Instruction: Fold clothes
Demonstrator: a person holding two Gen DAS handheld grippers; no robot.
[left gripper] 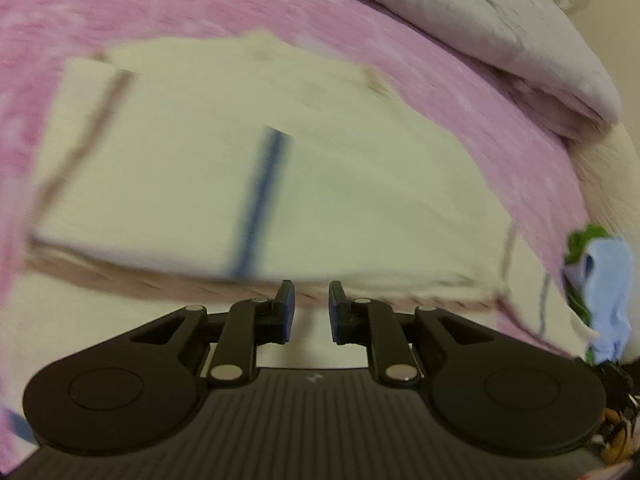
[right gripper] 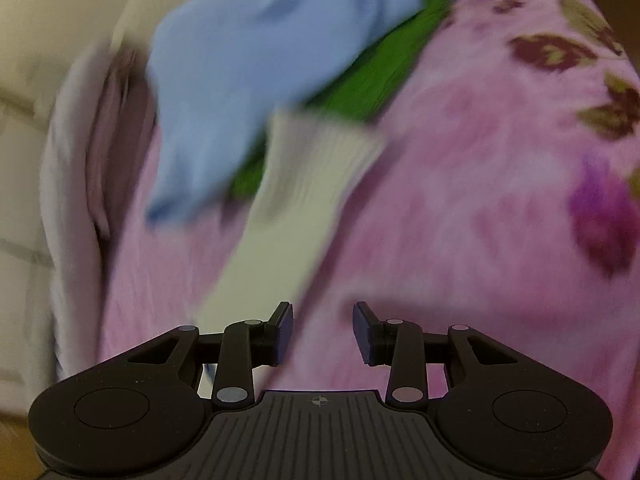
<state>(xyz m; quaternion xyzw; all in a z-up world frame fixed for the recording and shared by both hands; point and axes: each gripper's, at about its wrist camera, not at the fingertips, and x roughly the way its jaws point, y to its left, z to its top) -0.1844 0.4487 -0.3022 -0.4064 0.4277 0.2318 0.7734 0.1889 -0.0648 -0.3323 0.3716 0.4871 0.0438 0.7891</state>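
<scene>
My left tool [left gripper: 311, 308] is slightly open and empty, near the folded cream garment [left gripper: 280, 168]. My right tool [right gripper: 322, 334] is open, holding nothing, above the pink blanket [right gripper: 480, 200]

The left gripper [left gripper: 311, 308] and right gripper [right gripper: 322, 330] are built in matte black plastic. Ribbed bodies, round side discs, silver pivot pins and dark blue pads [left gripper: 288, 312] are seen on both.

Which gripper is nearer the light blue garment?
Right. The right gripper, open and empty, faces the light blue garment just ahead. The left gripper hangs over the cream folded cloth; that garment sits far right.
</scene>
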